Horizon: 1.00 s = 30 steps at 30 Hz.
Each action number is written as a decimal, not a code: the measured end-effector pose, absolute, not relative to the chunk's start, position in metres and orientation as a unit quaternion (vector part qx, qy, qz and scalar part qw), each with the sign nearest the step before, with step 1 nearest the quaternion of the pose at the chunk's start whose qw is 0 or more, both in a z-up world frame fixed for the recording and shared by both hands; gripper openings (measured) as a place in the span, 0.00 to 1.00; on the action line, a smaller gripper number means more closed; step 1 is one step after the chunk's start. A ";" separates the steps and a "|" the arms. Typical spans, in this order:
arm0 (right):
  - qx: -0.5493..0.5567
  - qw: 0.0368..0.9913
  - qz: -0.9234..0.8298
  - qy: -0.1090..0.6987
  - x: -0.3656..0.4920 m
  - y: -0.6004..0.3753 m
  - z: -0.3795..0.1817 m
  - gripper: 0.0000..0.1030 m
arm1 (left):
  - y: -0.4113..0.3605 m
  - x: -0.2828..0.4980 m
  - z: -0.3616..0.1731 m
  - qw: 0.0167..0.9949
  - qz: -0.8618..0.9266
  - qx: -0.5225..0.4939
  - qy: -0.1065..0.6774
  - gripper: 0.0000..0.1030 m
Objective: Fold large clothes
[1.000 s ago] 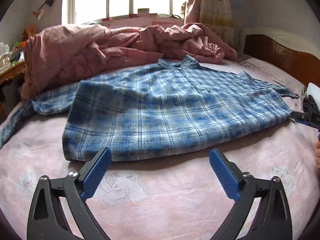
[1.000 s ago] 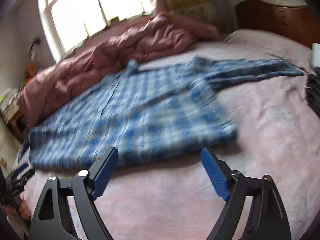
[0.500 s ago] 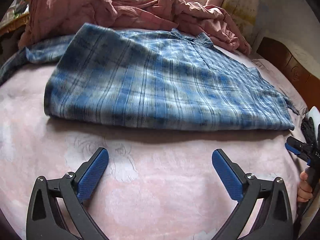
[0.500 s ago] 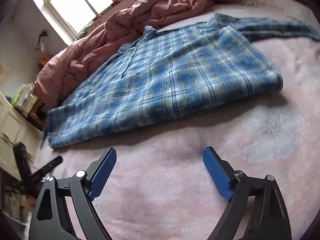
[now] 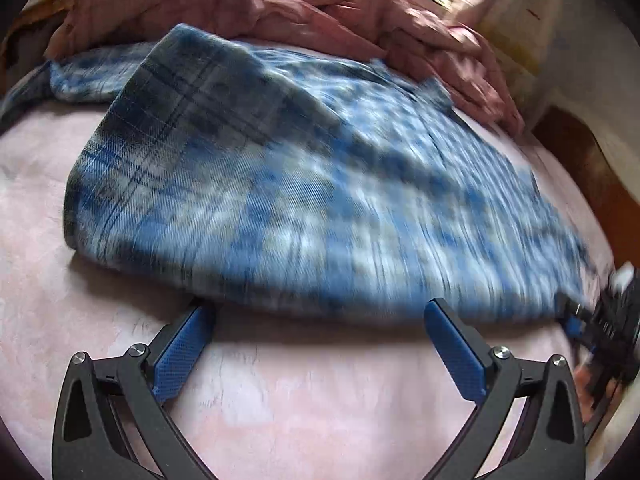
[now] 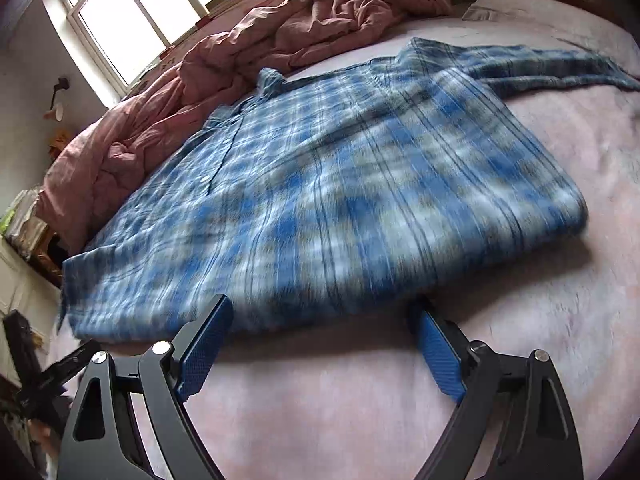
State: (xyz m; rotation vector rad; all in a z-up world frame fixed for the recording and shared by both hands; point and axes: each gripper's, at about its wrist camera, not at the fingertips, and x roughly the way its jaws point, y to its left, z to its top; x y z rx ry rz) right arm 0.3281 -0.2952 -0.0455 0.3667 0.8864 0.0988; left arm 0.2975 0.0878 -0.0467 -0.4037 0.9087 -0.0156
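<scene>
A blue plaid shirt [image 5: 304, 200] lies spread flat on the pink bed sheet [image 5: 320, 392], collar away from me; it also fills the right wrist view [image 6: 328, 200], with one sleeve [image 6: 560, 68] stretched out to the right. My left gripper [image 5: 318, 312] is open, its fingertips at the shirt's near hem. My right gripper [image 6: 324, 312] is open, its fingertips at the same hem further along. The right gripper shows blurred at the right edge of the left wrist view [image 5: 592, 328]; the left gripper shows at the lower left of the right wrist view [image 6: 52, 368].
A crumpled pink quilt [image 6: 248, 52] is heaped behind the shirt, under a window [image 6: 132, 4]. A wooden headboard [image 5: 588, 172] stands at the right. Cluttered furniture [image 6: 28, 232] stands at the bed's left side.
Both grippers have moved down and forward to the shirt's near hem, still open. The shirt has not moved.
</scene>
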 end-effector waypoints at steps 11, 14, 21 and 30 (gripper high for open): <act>0.181 0.893 -0.011 0.413 0.339 -0.305 -0.045 0.11 | 0.098 0.313 -0.051 0.891 0.031 -0.219 0.396 0.03; 0.203 0.891 -0.002 0.406 0.337 -0.312 -0.044 0.03 | 0.114 0.302 -0.051 0.891 0.000 -0.260 0.373 0.03; 0.134 0.912 0.000 0.387 0.312 -0.295 -0.024 0.02 | 0.094 0.264 -0.021 0.931 0.026 -0.155 0.330 0.03; 0.086 0.920 -0.004 0.381 0.242 -0.296 -0.003 0.02 | 0.073 0.198 -0.002 0.945 0.016 -0.066 0.319 0.03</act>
